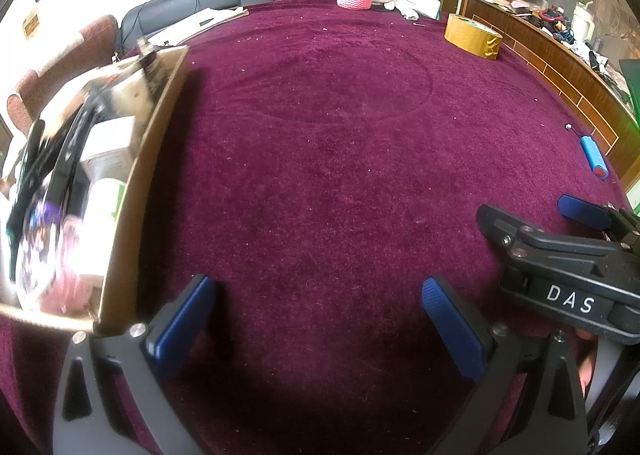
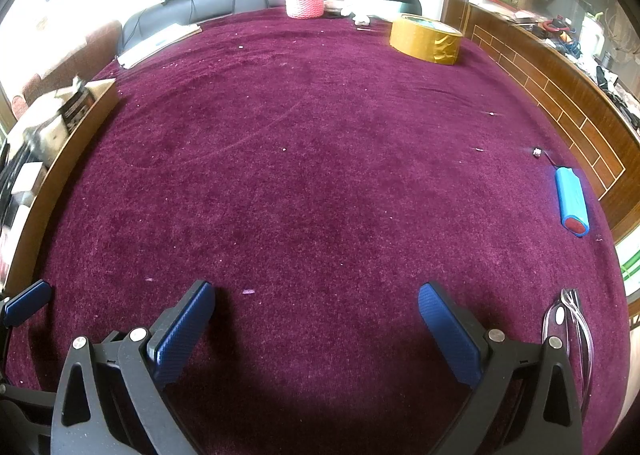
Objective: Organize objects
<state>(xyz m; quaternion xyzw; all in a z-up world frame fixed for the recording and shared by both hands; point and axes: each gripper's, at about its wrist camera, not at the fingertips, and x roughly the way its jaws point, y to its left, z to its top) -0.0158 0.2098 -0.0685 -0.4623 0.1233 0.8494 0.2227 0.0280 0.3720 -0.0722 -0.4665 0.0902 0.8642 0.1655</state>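
A cardboard box point(image 1: 136, 191) (contents blurred) sits at the tabletop's point(image 2: 320, 159) left edge. The left gripper point(image 1: 318, 319) and right gripper point(image 2: 316, 325) hover with jaws wide, empty. A blue battery pack point(image 2: 572, 201) lies near the right edge.

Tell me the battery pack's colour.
Blue, with a red end; clearest in the right wrist view.
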